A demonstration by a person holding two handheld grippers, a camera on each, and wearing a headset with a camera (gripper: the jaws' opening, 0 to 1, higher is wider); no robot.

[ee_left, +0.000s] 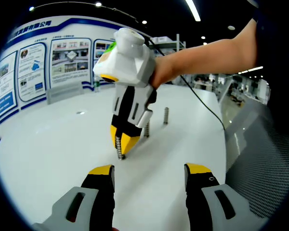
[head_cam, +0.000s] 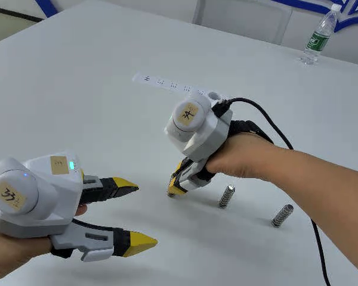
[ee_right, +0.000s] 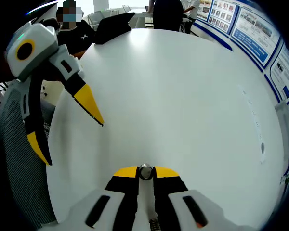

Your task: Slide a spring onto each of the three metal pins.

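left gripper (head_cam: 142,215) and right gripper (head_cam: 176,186): white-grey shells, black jaws, yellow ends, tan stickers (head_cam: 189,113), black cable (head_cam: 268,122) off the right one

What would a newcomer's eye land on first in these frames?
The right gripper, nose-down mid-table, has its jaws shut on a spring at the tabletop. Beside it, a second spring and a third spring stand upright on the white table. The left gripper is held open at the head view's lower left.

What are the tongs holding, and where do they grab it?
The right tongs pinch a spring by its sides, between their yellow tips. The left tongs are open, holding nothing.
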